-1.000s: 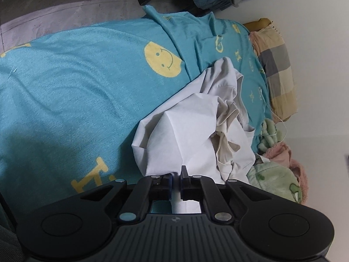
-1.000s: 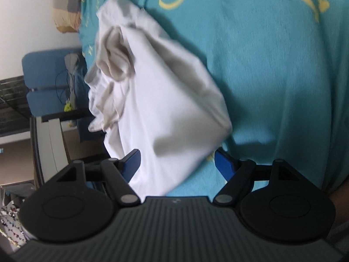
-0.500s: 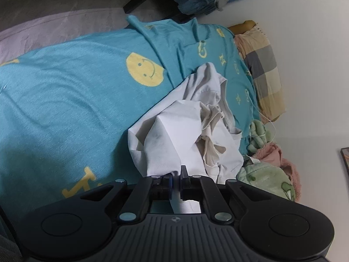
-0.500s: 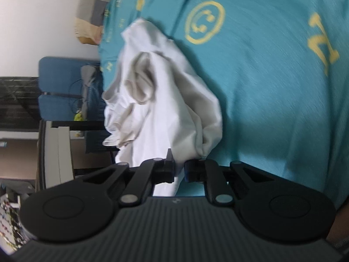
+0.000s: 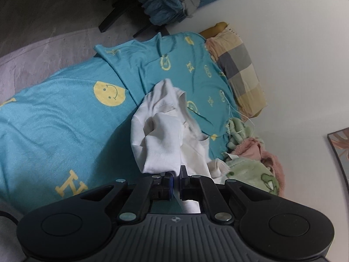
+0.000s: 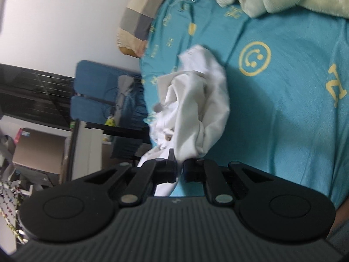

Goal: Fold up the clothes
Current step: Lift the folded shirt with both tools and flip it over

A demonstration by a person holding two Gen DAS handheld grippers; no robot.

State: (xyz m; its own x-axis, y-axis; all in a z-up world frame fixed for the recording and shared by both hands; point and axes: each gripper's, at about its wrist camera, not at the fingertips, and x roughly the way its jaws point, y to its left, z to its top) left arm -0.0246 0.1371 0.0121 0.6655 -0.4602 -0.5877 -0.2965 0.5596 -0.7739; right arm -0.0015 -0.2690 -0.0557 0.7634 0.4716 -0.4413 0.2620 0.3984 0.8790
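Both the left tongs (image 5: 176,180) and right tongs (image 6: 179,170) clamp the bunched white shirt (image 5: 162,135) above the bed (image 5: 54,126); thin pinches may slip, dropping it crumpled.

A crumpled white garment (image 5: 162,135) hangs bunched in loose folds above a teal bedspread (image 5: 54,131) printed with yellow smiley faces and letters. Its near edges are pinched at two points, and the far end trails down toward the cover (image 6: 196,104)
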